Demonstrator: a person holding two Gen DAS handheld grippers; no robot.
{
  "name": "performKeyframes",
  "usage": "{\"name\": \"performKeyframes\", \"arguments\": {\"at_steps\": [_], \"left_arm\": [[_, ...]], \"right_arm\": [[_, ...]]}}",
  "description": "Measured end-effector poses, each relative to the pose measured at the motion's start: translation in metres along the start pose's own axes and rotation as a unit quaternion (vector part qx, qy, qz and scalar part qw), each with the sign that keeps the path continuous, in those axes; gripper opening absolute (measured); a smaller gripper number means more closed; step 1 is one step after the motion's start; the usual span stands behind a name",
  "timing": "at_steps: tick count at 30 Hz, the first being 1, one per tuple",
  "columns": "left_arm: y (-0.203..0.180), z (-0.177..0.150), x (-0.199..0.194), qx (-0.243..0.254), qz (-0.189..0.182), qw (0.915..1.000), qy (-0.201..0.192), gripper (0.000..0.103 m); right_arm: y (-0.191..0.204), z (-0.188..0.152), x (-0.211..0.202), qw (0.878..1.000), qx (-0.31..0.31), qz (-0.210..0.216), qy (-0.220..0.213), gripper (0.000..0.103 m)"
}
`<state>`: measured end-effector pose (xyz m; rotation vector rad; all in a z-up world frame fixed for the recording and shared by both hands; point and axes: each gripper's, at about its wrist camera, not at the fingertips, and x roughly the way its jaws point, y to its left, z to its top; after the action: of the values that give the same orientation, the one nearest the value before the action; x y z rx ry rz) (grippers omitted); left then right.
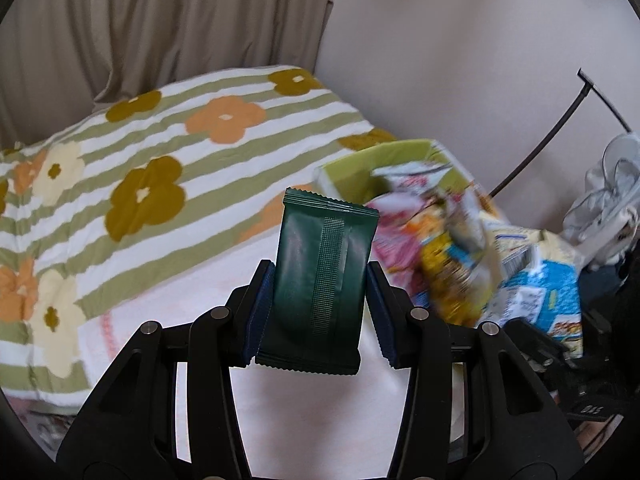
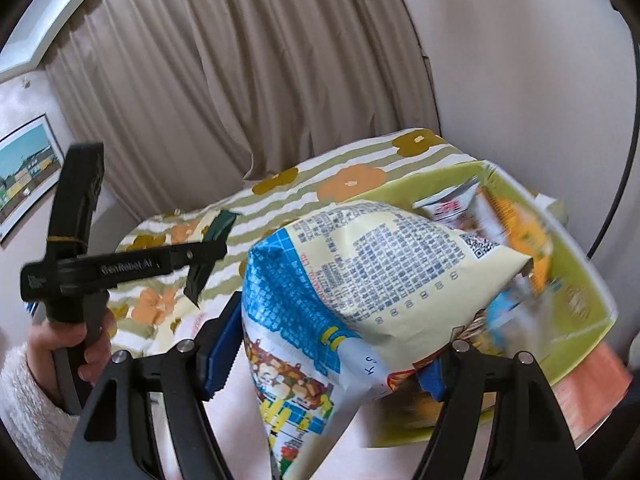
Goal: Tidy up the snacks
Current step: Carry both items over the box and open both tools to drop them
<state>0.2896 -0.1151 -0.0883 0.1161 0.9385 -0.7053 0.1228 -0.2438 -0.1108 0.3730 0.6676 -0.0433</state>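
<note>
My left gripper (image 1: 318, 276) is shut on a dark green snack packet (image 1: 320, 280), held upright above the bed, seam side facing the camera. In the right wrist view that same left gripper (image 2: 208, 256) shows at the left, held by a hand (image 2: 86, 340), with the green packet (image 2: 212, 248) in its jaws. My right gripper (image 2: 328, 360) is shut on a large cream and blue snack bag (image 2: 352, 288), lifted in front of a lime green box (image 2: 576, 288). In the left wrist view the snack bag (image 1: 532, 280) and the green box (image 1: 352, 168) with several snack bags appear blurred on the right.
A flower-patterned striped blanket (image 1: 168, 152) covers the bed, with a pale pink sheet (image 1: 304, 412) below my grippers. Beige curtains (image 2: 248, 80) hang behind. A framed picture (image 2: 28, 172) is on the left wall. Clothes (image 1: 612, 196) and a thin black stand (image 1: 560, 120) are at the right.
</note>
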Motion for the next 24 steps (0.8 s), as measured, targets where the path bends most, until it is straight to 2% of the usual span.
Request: {"name": "performKeyframes", "arguments": {"at_steps": [8,13,16,17,18,19,20,24], "left_arm": [[-0.085,0.016,0.051,-0.036,0.009,0.9993,0.005,0.042],[-0.115,0.018,0.083,-0.045,0.035,0.9979,0.033,0.042],[-0.12,0.016,0.089,-0.05,0.047,0.997,0.036,0.045],[-0.122,0.014,0.091,-0.053,0.059,0.9961,0.041,0.061],[-0.122,0.013,0.091,-0.056,0.069,0.9952,0.043,0.09],[-0.121,0.011,0.089,-0.059,0.075,0.9946,0.04,0.099],[-0.118,0.009,0.085,-0.064,0.078,0.9944,0.029,0.103],[-0.104,0.0,0.071,-0.074,0.112,0.9906,0.027,0.103]], "right_arm": [[-0.078,0.026,-0.01,0.997,-0.061,0.025,0.039,0.07],[-0.103,0.029,-0.007,0.993,-0.09,0.041,0.059,0.07],[-0.107,0.028,-0.003,0.991,-0.103,0.051,0.069,0.07],[-0.11,0.028,-0.002,0.99,-0.107,0.052,0.07,0.07],[-0.11,0.027,-0.001,0.989,-0.113,0.054,0.073,0.07],[-0.111,0.027,0.0,0.989,-0.116,0.057,0.075,0.07],[-0.112,0.027,0.002,0.988,-0.121,0.059,0.078,0.07],[-0.112,0.028,0.007,0.984,-0.142,0.07,0.086,0.07]]}}
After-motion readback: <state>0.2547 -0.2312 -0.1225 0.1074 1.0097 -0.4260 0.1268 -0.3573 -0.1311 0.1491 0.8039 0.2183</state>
